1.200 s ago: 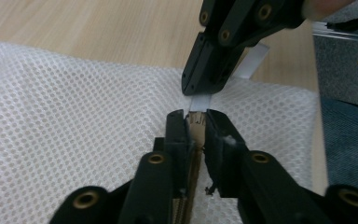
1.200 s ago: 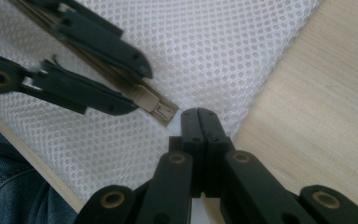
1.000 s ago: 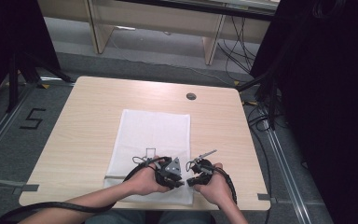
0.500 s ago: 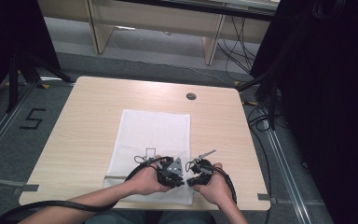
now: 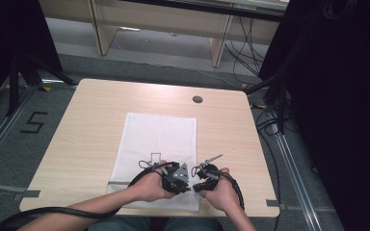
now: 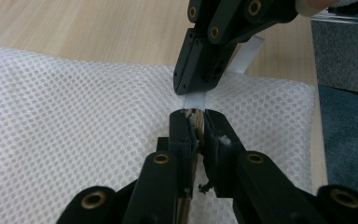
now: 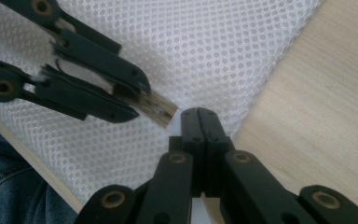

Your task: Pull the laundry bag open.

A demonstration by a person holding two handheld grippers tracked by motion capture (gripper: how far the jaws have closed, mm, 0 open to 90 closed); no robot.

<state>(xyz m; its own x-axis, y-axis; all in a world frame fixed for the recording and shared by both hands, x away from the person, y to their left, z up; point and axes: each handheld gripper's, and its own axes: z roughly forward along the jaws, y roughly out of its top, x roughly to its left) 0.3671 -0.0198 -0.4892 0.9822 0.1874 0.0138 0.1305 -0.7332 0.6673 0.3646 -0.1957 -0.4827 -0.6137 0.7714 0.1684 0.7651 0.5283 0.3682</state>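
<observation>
You hold a small piece at the near right corner of the white mesh fabric bag (image 5: 159, 144) with both grippers.

The bag lies flat on the pale wooden table (image 5: 86, 125), a rectangle of open honeycomb net with a white strap at its near edge. Your left gripper (image 6: 195, 116) has just been closing, and its jaws are now clamped on a small brownish wooden-looking piece (image 7: 157, 109). Your right gripper (image 7: 199, 114) has its jaws pressed together on the white strap (image 6: 195, 99) at the bag's edge. The two gripper tips almost touch above the net. A round dark hole cover (image 5: 197, 99) sits far back on the table, well apart from the bag.
</observation>
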